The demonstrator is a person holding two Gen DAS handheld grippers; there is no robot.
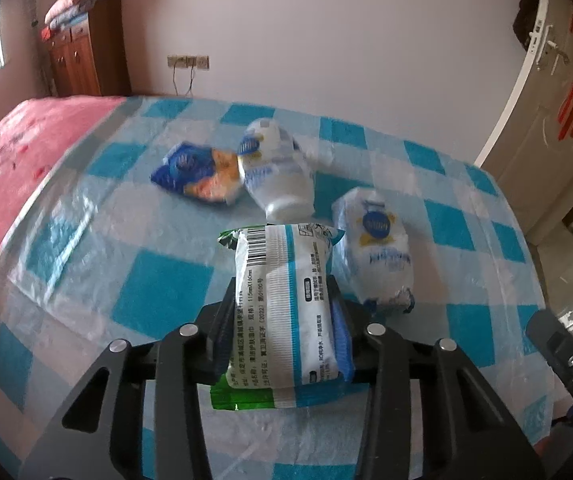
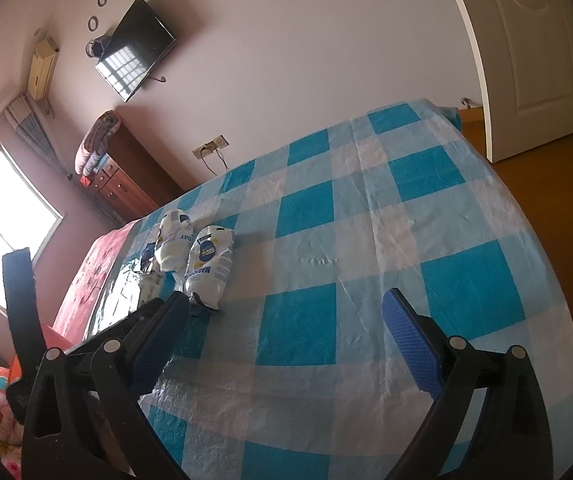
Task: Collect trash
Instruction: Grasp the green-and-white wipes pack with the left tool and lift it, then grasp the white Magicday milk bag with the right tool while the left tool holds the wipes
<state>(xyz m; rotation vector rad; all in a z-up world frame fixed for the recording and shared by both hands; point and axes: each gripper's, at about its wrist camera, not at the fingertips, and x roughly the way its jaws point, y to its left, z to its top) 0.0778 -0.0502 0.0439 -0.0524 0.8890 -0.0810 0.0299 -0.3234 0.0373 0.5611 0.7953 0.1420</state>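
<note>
1. The white, blue-striped wet-wipe packet with green ends (image 1: 282,304) bore a barcode, Chinese print and "(2022)"; a crumpled white plastic bag (image 2: 208,266) beside it read "500g".
2. The packet's long axis ran near to far, barcode end farthest.
3. The left tongs (image 1: 282,292) were clenched on the packet's sides, just above the bed; the right tongs (image 2: 286,312) stood released, holding nothing.
4. A blue-and-white checked plastic sheet (image 1: 158,280) covered the bed, near a white door (image 2: 534,60) and wall television (image 2: 136,48).
</note>
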